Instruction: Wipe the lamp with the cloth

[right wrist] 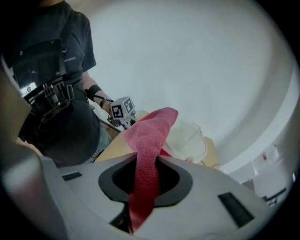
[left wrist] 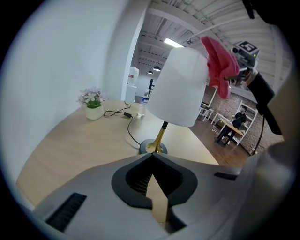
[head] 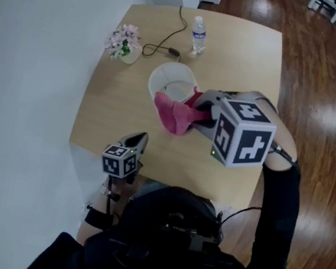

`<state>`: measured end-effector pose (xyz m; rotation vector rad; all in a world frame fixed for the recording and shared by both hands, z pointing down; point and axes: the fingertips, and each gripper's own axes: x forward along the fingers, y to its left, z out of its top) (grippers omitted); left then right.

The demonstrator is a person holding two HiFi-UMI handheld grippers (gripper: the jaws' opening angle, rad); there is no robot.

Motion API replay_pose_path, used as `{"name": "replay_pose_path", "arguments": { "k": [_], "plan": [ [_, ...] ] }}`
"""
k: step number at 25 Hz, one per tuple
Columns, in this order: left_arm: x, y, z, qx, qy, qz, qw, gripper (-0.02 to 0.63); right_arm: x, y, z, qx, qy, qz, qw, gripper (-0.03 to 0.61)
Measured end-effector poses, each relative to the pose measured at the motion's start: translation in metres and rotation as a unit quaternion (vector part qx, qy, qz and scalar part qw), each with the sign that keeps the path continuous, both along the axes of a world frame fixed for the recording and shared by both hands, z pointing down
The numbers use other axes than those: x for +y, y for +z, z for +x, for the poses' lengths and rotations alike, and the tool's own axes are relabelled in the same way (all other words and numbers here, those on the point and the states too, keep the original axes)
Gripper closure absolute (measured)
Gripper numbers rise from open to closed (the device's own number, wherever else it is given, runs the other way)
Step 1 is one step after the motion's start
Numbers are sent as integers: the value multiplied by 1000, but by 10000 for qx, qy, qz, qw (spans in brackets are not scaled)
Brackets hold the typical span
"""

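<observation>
- Bright, even light is thrown from overhead; strip lights (left wrist: 174,43) are seen on the ceiling in the left gripper view.
- Pale glare patches are laid on the wooden floor (head: 331,121).
- Only faint, soft shadows are cast on the surface (head: 106,120).
- Both gripper views are bent by wide-angle distortion and ringed with black.
- The cloth (right wrist: 143,159), close to the lens, is rendered soft.

The lamp (left wrist: 180,86) stands upright on the wooden table (head: 246,54). It has a white tapered shade, a brass stem and a dark round base. The pink-red cloth (head: 174,116), pinched in the right gripper (right wrist: 145,161), hangs crumpled at the shade's upper rim.
</observation>
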<state>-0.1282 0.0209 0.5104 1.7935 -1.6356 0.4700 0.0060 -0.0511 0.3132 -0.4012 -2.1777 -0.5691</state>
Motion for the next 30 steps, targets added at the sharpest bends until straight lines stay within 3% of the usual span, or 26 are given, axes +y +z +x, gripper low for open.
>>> {"name": "replay_pose_path", "arguments": {
  "k": [3,6,8,11,13,16,19,21,23,25,30],
  "plan": [
    [-10,-4,10,16,220,70,9997,609,-22,51,33,19,1092,-457,9930,505],
    [-14,3,14,85,470,11,9989,609,-41,106,50,-233,2508,-960,9630,505],
    [-16,4,11,133,604,25,9981,609,-41,143,55,-487,3448,-1475,9257,505],
    [-24,-22,-1,238,736,371,9963,609,-18,197,53,-795,4599,-2421,8507,505],
    [-33,-50,-8,377,921,727,9924,610,5,222,46,-881,5116,-2850,8058,505],
    [-39,-72,-19,428,1225,957,9869,611,39,236,26,-1052,5506,-3272,7607,505],
    [-37,-63,-36,533,1406,896,9846,609,56,225,6,-1587,5772,-3716,7097,505],
    [-31,-53,-48,664,1509,814,9830,610,48,229,0,-1710,6163,-3660,6760,505],
    [-22,-43,-59,737,1630,727,9812,610,32,258,-1,-1508,6661,-3434,6447,505],
    [-9,-35,-70,741,1760,615,9797,611,17,293,-5,-1249,7000,-3255,6232,505],
    [26,-15,-99,621,1932,260,9788,609,-25,338,-30,-1155,7346,-2841,6053,505]
  ]
}}
